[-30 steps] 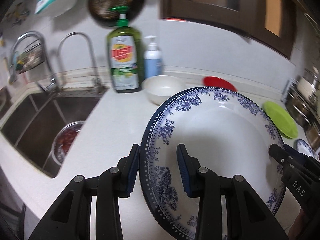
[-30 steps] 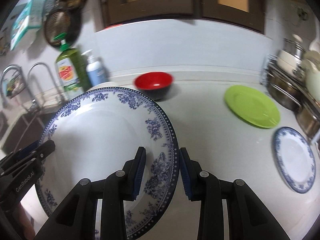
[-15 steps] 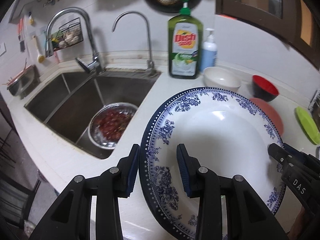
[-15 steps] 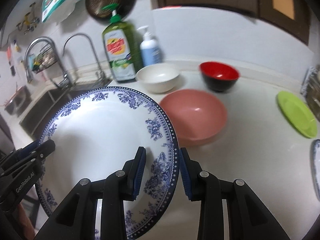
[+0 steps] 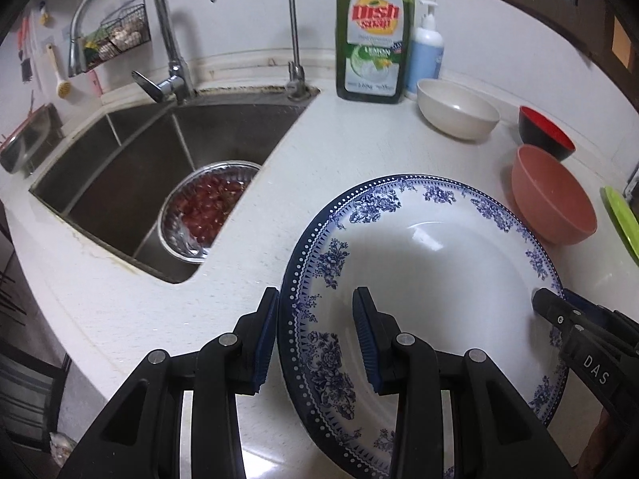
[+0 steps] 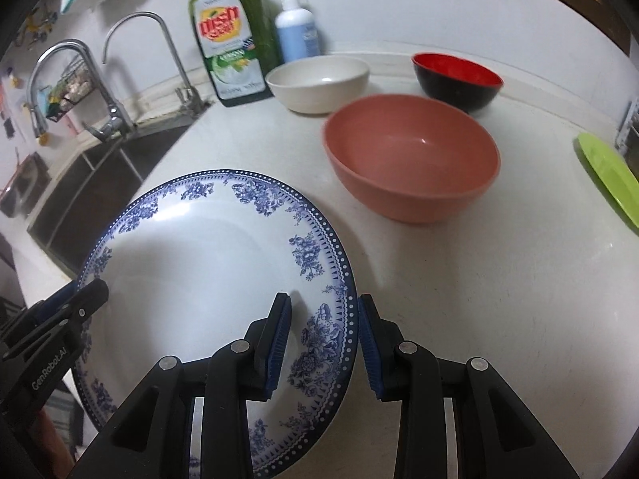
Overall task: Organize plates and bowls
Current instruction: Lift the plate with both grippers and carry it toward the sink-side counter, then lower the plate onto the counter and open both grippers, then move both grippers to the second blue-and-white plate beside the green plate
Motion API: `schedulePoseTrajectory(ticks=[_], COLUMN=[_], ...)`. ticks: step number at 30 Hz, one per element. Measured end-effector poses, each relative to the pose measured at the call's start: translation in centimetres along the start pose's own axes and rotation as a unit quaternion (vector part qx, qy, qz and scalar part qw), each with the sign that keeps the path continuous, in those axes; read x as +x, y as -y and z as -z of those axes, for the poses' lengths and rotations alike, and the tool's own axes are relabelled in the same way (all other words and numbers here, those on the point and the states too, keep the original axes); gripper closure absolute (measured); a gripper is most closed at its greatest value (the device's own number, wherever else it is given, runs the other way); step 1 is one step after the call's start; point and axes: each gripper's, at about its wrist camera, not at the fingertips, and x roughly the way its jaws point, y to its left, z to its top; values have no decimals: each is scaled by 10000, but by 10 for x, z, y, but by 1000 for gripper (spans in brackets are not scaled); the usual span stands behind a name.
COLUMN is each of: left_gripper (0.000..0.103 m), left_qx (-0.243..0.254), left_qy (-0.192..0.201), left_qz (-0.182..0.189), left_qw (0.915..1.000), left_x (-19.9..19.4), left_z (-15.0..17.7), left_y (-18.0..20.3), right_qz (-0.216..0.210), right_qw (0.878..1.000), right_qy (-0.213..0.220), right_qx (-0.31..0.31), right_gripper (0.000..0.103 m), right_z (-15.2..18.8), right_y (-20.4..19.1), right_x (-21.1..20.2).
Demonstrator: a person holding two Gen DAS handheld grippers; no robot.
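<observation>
Left wrist: plate (image 5: 431,263) rim beside sink (image 5: 131,167)

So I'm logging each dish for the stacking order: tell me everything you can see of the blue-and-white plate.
The blue-and-white plate is a large, glossy, ceramic-looking deep plate: white well, blue floral sprays, a dark dotted rim. It looks clean and unchipped. It is held tilted above the white counter, the left tool gripping its left rim and the right tool its right rim.

Even indoor light, soft shadows, glare on plate (image 5: 431,275), strong fisheye bending, dark corners.
</observation>
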Motion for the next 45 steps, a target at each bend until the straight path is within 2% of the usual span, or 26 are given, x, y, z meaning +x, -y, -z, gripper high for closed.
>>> schedulePoseTrajectory(ticks=[14, 22, 23, 25, 26, 28, 29, 37, 43, 45], left_gripper=[66, 64, 62, 46, 38, 30, 24, 22, 17, 12], left_qx=[20, 54, 66, 42, 40, 44, 62, 146, 565, 729], left_qy=[-328, -367, -340, -223, -155, 69, 114, 367, 731, 843], left_qz=[44, 35, 14, -44, -64, -157, -184, 86, 378, 502], left_qw=[9994, 9993, 9994, 9997, 9999, 9998, 9997, 9992, 9950, 9925], left_x=[23, 25, 24, 18, 15, 6, 4, -19, -41, -48], left_z=[0, 0, 0, -1, -2, -4, -5, -14, -22, -26], left_y=[2, 3, 4, 3, 2, 1, 1, 6, 30, 40], right_qz=[210, 194, 171, 117, 136, 159, 158, 169, 327, 416], right_qw=[9997, 9997, 9997, 9998, 9998, 9998, 9996, 9986, 9962, 9945], right_qy=[-126, -164, -171, -128, -60, 106, 209, 459, 698, 809], right_qx=[-58, -29, 8, 107, 127, 95, 82, 188, 410, 518], right_gripper=[68, 67, 67, 66, 60, 50, 48, 48, 48, 48], right_z=[0, -3, -3, -4, -4, -6, -6, -11, -7, -4], right_y=[1, 1, 2, 3, 3, 2, 1, 6, 22, 30], right_x=[11, 12, 12, 10, 7, 0, -5, -26, -47, -56])
